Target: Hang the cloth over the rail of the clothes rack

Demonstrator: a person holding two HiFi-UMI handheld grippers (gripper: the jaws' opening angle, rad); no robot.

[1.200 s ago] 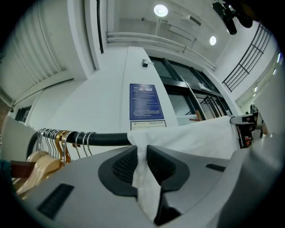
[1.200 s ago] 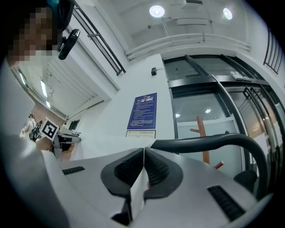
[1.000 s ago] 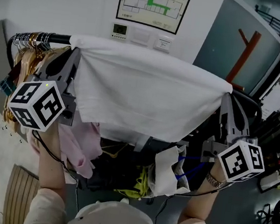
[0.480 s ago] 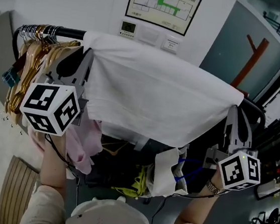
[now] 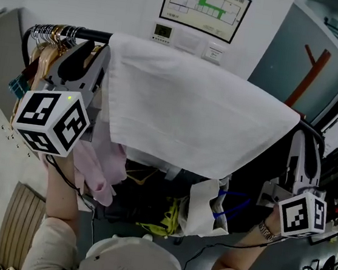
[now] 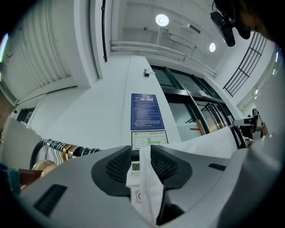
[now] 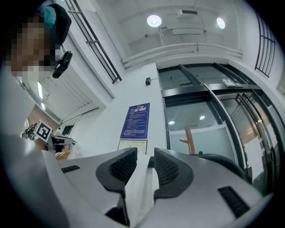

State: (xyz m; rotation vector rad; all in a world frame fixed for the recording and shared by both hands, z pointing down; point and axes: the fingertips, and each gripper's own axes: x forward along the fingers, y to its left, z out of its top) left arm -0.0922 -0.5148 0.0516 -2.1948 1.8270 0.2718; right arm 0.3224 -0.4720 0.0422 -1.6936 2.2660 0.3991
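Your left gripper (image 5: 100, 56) has just been opening. Its jaws now stand wide, with the left edge of the cloth (image 5: 196, 113) lying between the pads, which do not press on it. Your right gripper (image 5: 300, 140) has just been opening too, and a fold of the cloth's right corner sits in its gap, not pinched.

The cloth is draped over the rail (image 5: 90, 32) and spread along it, its hem hanging free on your side.

At the left edge you have little room. A short bare stretch of rail shows, then the hangers (image 5: 45, 46) bunch at the rail's end, close beside your left gripper. At the right, the cloth's corner ends just by your right gripper, where the rack's dark frame curves past.

Behind the rail is the wall, with a floor plan (image 5: 203, 6) and a thermostat (image 5: 163, 31). Under the hem a pink garment (image 5: 101, 166) hangs near your left arm. A white bag (image 5: 202, 209) and something yellow (image 5: 171, 218) crowd the space below.
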